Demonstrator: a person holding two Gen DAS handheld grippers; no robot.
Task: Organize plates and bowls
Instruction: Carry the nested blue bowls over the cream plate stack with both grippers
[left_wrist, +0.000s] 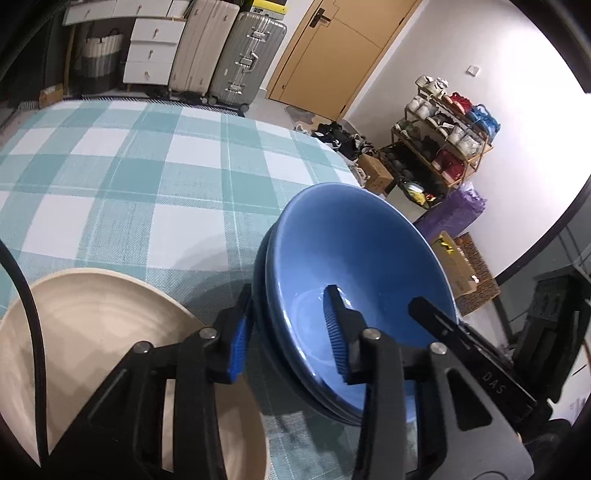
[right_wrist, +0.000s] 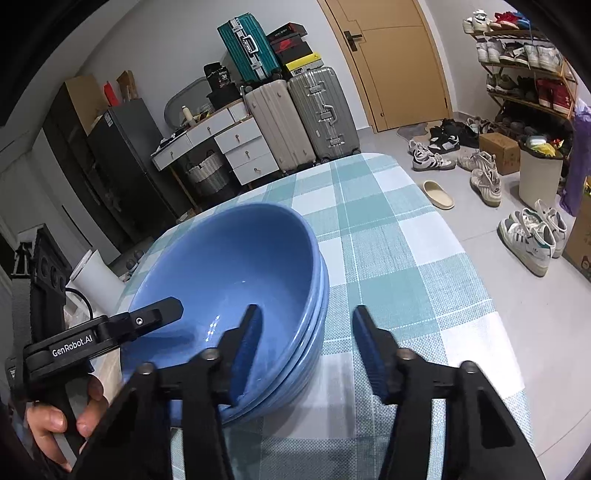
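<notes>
Blue bowls (left_wrist: 354, 266) are straddled at opposite rims by left gripper (left_wrist: 291, 332) and right gripper (right_wrist: 306, 350); pad contact cannot be told

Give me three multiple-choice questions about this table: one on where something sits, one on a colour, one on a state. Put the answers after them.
1. Seen from the left wrist, where is the beige plate relative to the bowls? A) to their left B) inside them C) on top of them
2. The bowls are: A) red B) black C) blue
3. The bowls are: A) upside down B) nested upright C) spread apart

Answers: 1 A, the plate shows left of the stack; 2 C, every bowl is glazed blue; 3 B, the rims sit one in another with the openings up.
</notes>
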